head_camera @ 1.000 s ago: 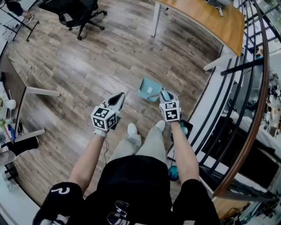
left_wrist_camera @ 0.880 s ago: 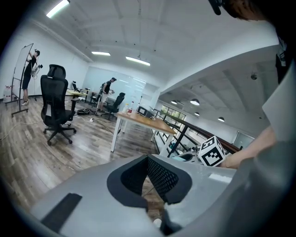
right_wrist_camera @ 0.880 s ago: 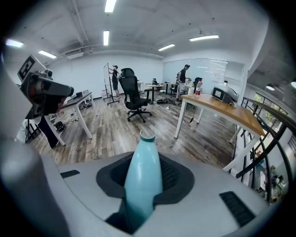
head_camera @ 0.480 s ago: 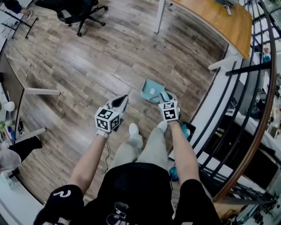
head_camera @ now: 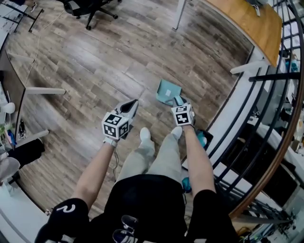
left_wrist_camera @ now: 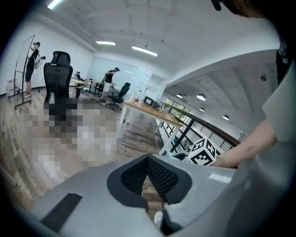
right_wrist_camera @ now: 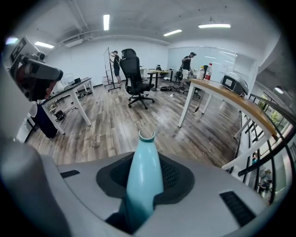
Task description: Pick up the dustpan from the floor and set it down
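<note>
The teal dustpan (head_camera: pixel 168 91) lies low over the wood floor in front of the person's feet; I cannot tell whether it touches the boards. My right gripper (head_camera: pixel 179 102) points steeply down and is shut on its handle. In the right gripper view that teal handle (right_wrist_camera: pixel 144 172) runs up between the black pads, its ringed end sticking out beyond them. My left gripper (head_camera: pixel 129 107) hovers to the left of the dustpan, apart from it. Its pads (left_wrist_camera: pixel 159 175) meet at the tip with nothing between them.
A wooden desk (head_camera: pixel 247 23) on white legs stands beyond the dustpan. A black railing (head_camera: pixel 270 114) curves along the right. An office chair (head_camera: pixel 88 5) is at the far left, and another white desk frame (head_camera: pixel 45 90) at the left. A teal object (head_camera: pixel 202 140) lies by the person's right foot.
Both grippers have sunk toward the floor, and the dustpan has gone down with the right one. The right grip on the handle is unchanged.
</note>
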Demonstrator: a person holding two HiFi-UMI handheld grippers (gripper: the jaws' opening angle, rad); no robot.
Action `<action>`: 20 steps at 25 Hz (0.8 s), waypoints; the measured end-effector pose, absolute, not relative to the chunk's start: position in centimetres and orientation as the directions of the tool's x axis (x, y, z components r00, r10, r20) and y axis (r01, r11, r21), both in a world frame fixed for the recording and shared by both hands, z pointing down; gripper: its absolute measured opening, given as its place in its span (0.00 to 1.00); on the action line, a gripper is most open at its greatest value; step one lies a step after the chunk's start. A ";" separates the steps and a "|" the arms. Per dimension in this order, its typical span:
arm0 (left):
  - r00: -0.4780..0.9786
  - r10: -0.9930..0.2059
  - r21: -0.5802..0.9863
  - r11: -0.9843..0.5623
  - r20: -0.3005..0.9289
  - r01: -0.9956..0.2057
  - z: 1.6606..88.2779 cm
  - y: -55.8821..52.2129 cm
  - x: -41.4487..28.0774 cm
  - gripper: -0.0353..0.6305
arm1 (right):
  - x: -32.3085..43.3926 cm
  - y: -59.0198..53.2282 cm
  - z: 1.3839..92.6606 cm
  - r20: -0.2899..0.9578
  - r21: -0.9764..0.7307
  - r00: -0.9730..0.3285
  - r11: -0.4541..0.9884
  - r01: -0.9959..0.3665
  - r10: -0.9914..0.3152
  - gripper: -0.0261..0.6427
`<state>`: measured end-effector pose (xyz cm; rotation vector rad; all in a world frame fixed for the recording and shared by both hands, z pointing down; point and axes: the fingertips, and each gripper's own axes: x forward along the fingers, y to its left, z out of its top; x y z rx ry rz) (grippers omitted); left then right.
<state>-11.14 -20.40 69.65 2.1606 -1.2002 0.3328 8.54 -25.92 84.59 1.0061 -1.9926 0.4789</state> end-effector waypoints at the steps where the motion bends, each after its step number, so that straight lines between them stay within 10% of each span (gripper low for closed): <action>1: 0.551 -0.668 0.408 -0.379 0.500 -0.830 69.8 -20.3 -11.2 0.05 | 8.7 -25.6 85.2 0.824 0.026 -0.327 0.607 -0.794 -0.463 0.17; 20: 0.554 -0.644 0.415 -0.374 0.527 -0.829 71.0 -18.3 -10.5 0.05 | 9.9 -15.1 91.8 0.927 -0.151 -0.318 0.578 -0.802 -0.198 0.24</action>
